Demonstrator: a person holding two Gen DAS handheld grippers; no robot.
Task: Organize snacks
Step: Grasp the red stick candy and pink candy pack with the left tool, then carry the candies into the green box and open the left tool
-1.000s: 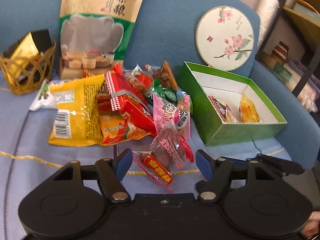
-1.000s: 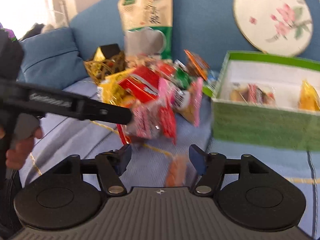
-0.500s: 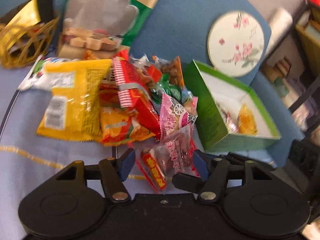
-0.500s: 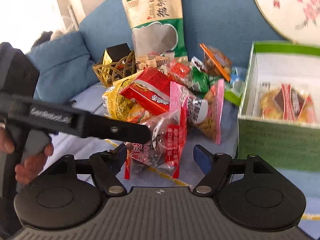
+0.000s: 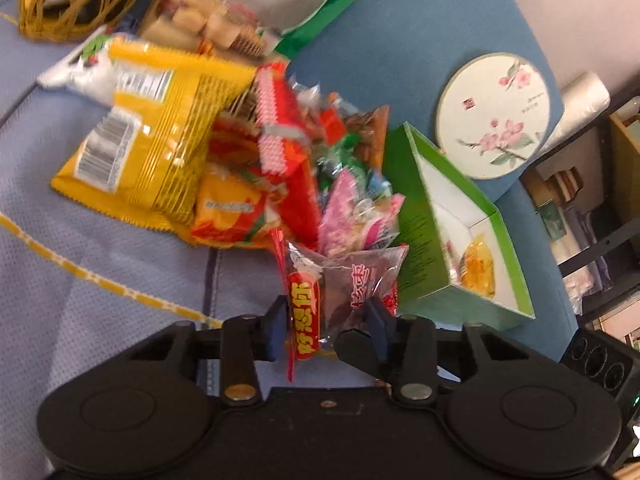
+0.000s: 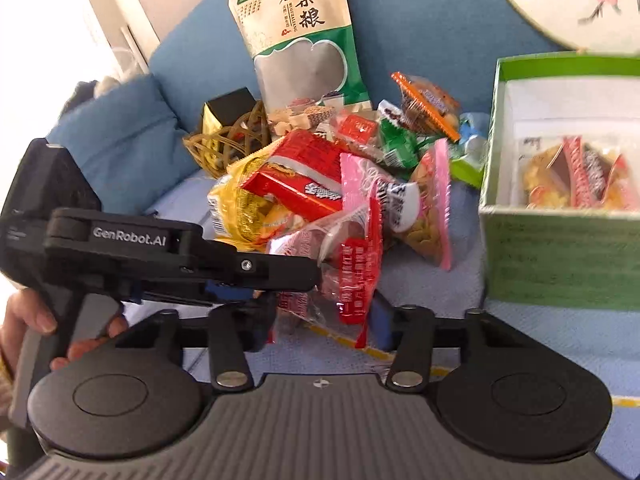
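The clear packet [image 5: 352, 288] with red print sits at the near edge of the snack pile [image 5: 248, 168], low in the centre of my left view, and my left gripper [image 5: 326, 322] has its blue pads on either side of it, narrowed onto the wrapper along with the small red sausage stick [image 5: 304, 320] beside it; I judge it a pinch, though the crinkled film hides how firm the contact is. In my right view the same packet [image 6: 340, 264] hangs just above my right gripper [image 6: 324, 320], whose pads stand apart with the wrapper's lower edge dangling between them, so that one is spread and holding nothing. The left gripper [image 6: 280, 268] crosses that view from the left edge to the middle. The green box [image 5: 460, 240] lies right of the pile, tilted in the left frame, with a yellow sweet [image 5: 478, 270] and other wrapped pieces already inside; in the right view the box [image 6: 560, 248] fills the right side. To do this well I should lift straight up so the packet clears its neighbours without dragging the pink bag [image 6: 432, 208] along, check whether I truly want both the packet and the stick, then carry them over the near green wall before releasing. The film is slippery, so a steady squeeze matters. A basket [image 6: 224, 140] and a tall grain bag [image 6: 300, 40] stand behind, upper centre.
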